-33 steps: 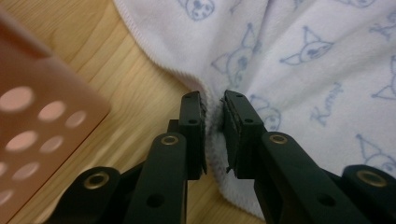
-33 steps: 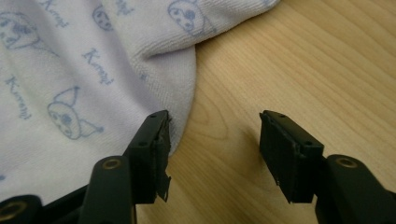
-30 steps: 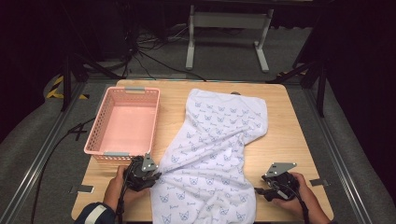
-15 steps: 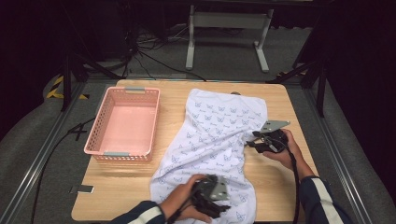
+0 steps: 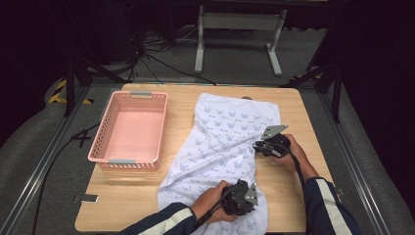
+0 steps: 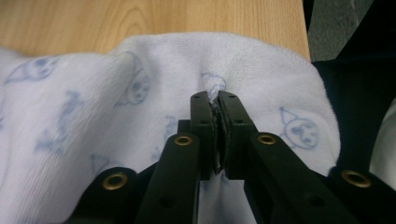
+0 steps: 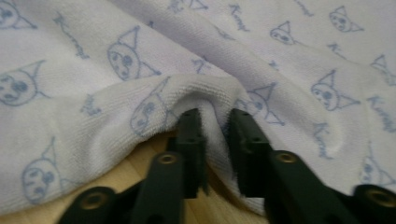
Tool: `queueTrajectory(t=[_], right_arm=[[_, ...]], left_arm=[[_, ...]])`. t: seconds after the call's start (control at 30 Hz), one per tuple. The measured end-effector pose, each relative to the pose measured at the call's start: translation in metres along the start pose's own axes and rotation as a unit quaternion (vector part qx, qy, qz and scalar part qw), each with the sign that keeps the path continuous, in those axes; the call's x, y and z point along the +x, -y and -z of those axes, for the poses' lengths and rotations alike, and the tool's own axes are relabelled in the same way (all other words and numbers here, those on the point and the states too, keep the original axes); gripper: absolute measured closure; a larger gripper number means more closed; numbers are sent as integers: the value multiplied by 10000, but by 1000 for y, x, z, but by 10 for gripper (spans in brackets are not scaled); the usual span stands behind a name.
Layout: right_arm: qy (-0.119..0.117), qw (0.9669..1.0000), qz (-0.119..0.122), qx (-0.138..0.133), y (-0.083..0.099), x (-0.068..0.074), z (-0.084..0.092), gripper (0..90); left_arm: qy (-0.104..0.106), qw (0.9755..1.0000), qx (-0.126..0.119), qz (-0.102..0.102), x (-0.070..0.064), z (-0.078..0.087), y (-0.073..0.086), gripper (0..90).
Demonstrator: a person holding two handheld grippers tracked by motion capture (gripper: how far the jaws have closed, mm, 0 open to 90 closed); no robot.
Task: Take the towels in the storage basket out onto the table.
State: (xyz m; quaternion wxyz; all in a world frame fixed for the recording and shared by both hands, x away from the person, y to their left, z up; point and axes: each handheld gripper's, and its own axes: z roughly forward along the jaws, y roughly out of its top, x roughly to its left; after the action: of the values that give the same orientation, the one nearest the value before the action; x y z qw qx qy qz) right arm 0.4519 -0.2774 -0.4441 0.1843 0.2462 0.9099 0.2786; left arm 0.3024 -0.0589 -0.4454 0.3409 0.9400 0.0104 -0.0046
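Left gripper [image 5: 248, 196] sits down at the near end of the towel [image 5: 230, 142], and in the left gripper view its 2 black jaws have just been closing and are now pinched tight on a little ridge of the white fabric [image 6: 140, 93], with a tuft poking up between the tips [image 6: 214, 103]. Right gripper [image 5: 258, 146] is over at the towel's right edge, about halfway up the table; its jaws have just been closing too, and the right gripper view has a fold of the towel's hem [image 7: 187, 98] caught between them, though there's a bit more gap there than on the left one, with cloth filling it. That towel is white with small blue cartoon faces printed all over, and it lies spread diagonally across the wooden table [image 5: 293, 103], running from the far middle down to the near edge, kinda rumpled along the right side. Pink basket [image 5: 129, 128] sits on the left part of the table, just beside the towel but not touching it. Both forearms come in from the bottom in dark sleeves with a white stripe [image 5: 320, 193].
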Motion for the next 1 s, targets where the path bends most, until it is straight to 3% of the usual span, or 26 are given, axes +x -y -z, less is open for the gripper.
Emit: queueTrajectory(t=[0.1,0.2,0.27,0.33,0.37,0.4,0.43,0.5,0.6,0.67,0.73,0.8,0.87,0.93,1.0], right_arm=[[-17,9999,-128,-87,-2,-4,11,843],[80,9990,-310,-303,-7,-12,23,852],[292,9984,-354,-334,-12,-16,28,854],[407,9976,-428,-369,-18,-21,29,854],[415,9975,-454,-353,-21,-22,29,855],[418,9975,-438,-361,-26,-22,27,856],[392,9977,-429,-358,-30,-22,24,855],[312,9984,-351,-318,-42,-19,17,851],[248,9991,-270,-199,-61,-11,0,845],[298,9994,-188,-43,-72,-5,-14,839],[401,9990,-129,130,-80,-2,-28,793],[617,9977,-169,207,-86,2,-41,714],[1029,9939,-336,202,-89,4,-46,695],[1127,9928,-411,46,-89,4,-47,616],[1102,9924,-545,-112,-88,5,-41,627]], left_arm=[[-154,9994,-304,42,1,34,12,878],[-525,9969,-543,207,4,68,28,880],[-712,9924,-868,512,9,92,43,880],[-951,9878,-964,773,12,109,58,880],[-1117,9836,-1045,955,15,119,70,880],[-1125,9805,-1105,1173,18,125,80,881],[-1198,9785,-1090,1278,19,129,87,881],[-1352,9721,-1053,1604,25,137,107,881],[-1584,9680,-756,1796,29,140,127,881],[-1602,9678,-581,1853,30,136,135,881],[-1681,9696,-304,1751,28,130,138,880],[-1572,9710,-282,1782,27,125,139,879],[-1469,9714,-372,1827,28,124,140,877],[-1372,9718,-370,1882,28,122,141,876],[-1399,9722,-251,1863,28,120,142,871]])
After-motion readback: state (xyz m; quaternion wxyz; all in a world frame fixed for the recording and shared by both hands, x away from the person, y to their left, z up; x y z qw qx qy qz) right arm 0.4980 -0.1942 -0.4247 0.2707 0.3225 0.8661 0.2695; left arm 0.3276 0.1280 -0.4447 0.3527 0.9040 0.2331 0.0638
